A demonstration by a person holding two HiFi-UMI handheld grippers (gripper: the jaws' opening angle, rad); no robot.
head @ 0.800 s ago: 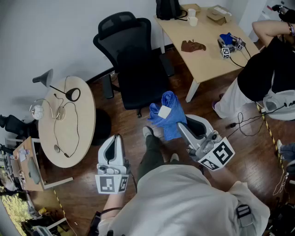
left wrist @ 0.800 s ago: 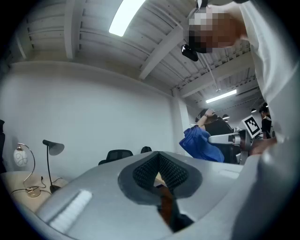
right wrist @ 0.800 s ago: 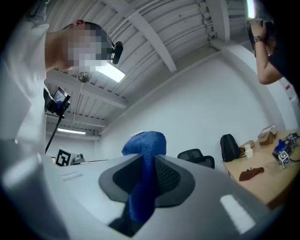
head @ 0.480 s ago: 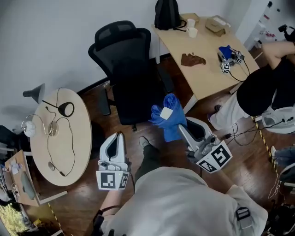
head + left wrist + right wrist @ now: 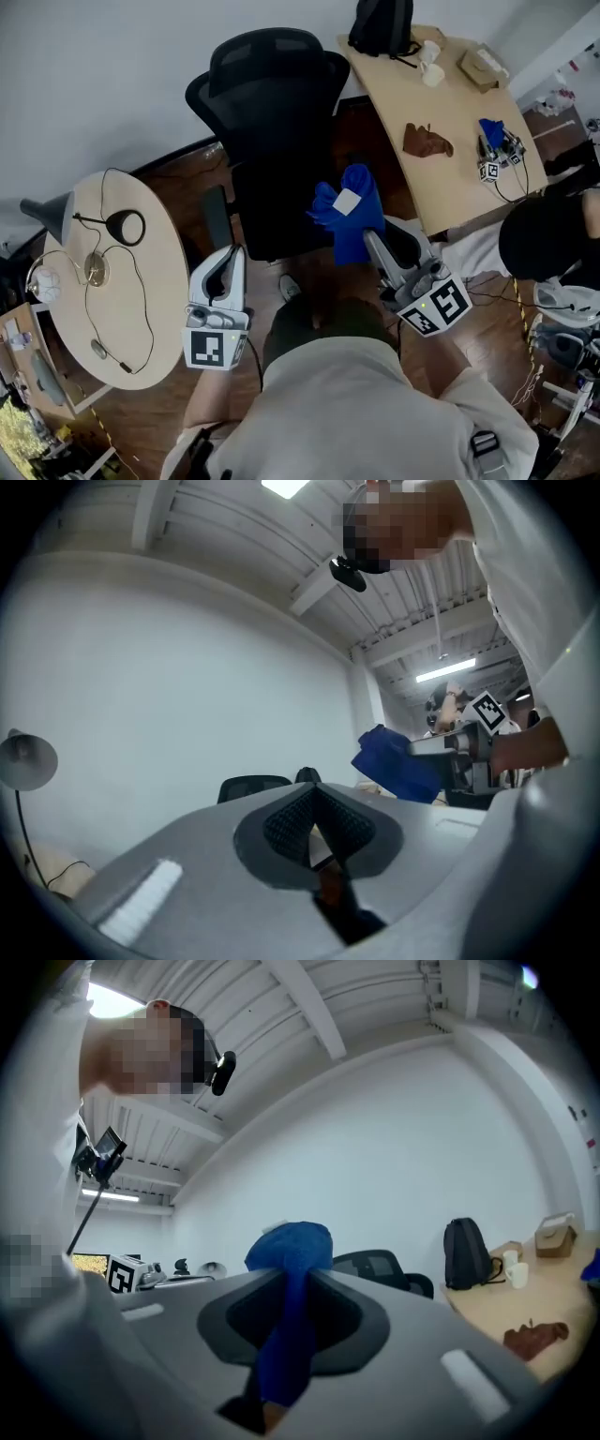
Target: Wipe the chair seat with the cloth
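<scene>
Fingers of my right gripper (image 5: 373,244) clamp the crumpled blue cloth (image 5: 351,217), which hides an edge of the black office chair seat (image 5: 272,202); left gripper (image 5: 228,264) fingers pressed together, empty.

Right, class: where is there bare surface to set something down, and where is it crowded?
Free: the black office chair's seat, and the near end of the rectangular light-wood desk, below the brown rag. Crowded: the desk's far end around the black backpack, and the round table with its lamp and cables.

Office setting. Evidence: black mesh office chair (image 5: 272,112), light wood desk (image 5: 459,187) bearing a backpack (image 5: 382,23), round table (image 5: 164,281) with a lamp (image 5: 54,212), white walls, wood floor.
</scene>
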